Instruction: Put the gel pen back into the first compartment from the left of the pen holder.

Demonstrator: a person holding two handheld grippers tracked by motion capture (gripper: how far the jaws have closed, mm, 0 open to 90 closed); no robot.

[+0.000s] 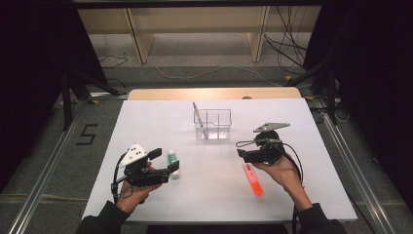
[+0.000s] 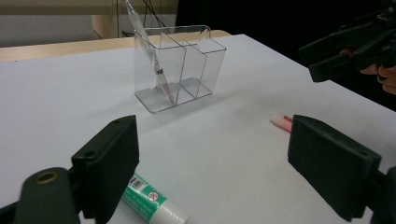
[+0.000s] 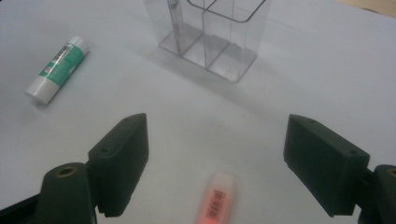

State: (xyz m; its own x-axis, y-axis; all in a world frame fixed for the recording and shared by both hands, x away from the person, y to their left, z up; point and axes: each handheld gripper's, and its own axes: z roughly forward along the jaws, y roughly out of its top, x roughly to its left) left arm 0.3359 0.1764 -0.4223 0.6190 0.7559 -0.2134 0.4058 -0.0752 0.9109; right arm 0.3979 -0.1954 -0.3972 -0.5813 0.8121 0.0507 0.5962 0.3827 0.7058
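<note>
The orange highlighter point(image 1: 253, 179) lies flat on the white counter point(image 1: 214, 195), just below and beside the right gripper point(image 1: 247, 152) as seen from the high view. In the right gripper view the highlighter point(image 3: 217, 200) sits on the counter between the two black jaws, nearer the left one, its barcoded end toward the camera. The jaws stand wide apart and hold nothing; neither touches the highlighter.

The green-and-white glue stick point(image 1: 173, 163) lies flat on the counter at the tip of the left gripper point(image 1: 163, 161). In the left gripper view the glue stick point(image 2: 152, 202) lies just beside the left-hand jaw and partly behind it; contact cannot be told. These jaws too stand wide apart and hold nothing.

Beyond both items, toward the far middle of the counter, stands a clear plastic organizer point(image 1: 213, 125) with several compartments. A pen point(image 1: 197, 115) leans in its left compartment, tip down, its top tilted leftward above the rim.

The two grippers are well apart, one on each side of the counter, each held in a hand. The glue stick and highlighter are also well apart.
</note>
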